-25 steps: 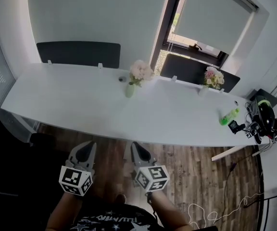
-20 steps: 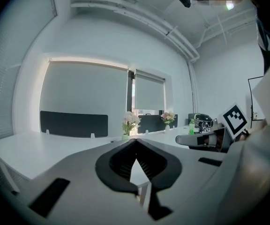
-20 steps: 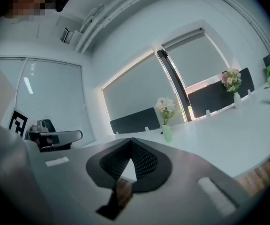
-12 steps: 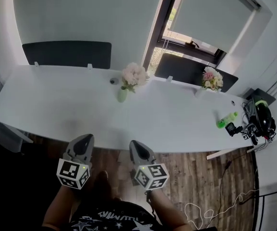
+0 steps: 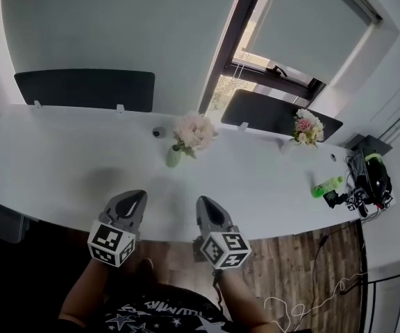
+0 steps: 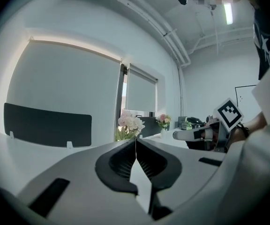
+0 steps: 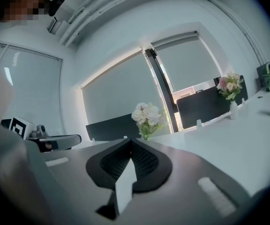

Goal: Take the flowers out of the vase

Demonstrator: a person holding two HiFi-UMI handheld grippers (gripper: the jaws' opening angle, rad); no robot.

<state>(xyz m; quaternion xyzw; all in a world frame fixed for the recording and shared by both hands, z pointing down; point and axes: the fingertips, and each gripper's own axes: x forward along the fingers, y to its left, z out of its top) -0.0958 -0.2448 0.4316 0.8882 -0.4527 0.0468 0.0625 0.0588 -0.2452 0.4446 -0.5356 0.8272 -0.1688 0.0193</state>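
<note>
A pale green vase (image 5: 174,158) stands toward the back of the long white table (image 5: 61,158). The flowers (image 5: 194,130), a bunch of white and faint pink blooms with green leaves, sit in it and lean a little to the right over its mouth. Whether the vase holds water cannot be made out. Just behind it and to the left lies a small dark round thing (image 5: 158,132), too small to identify.

Farther right along the table's back edge, a second bouquet (image 5: 308,126) of pink and cream blooms stands in a small white vase (image 7: 232,108). Near the table's right end a green bottle (image 5: 327,184) stands upright; its contents do not show. A dark panel (image 5: 82,89) rises behind the table on the left.

The left gripper (image 5: 137,197) and the right gripper (image 5: 204,204) are held side by side, with their tips over the table's near edge. Both point toward the green vase and are well apart from it. In the left gripper view its fingers are pressed together with nothing between them, and the flowers show just above the tips. The right gripper view shows the same: fingers closed tight and empty, the flowers just beyond them.
</note>
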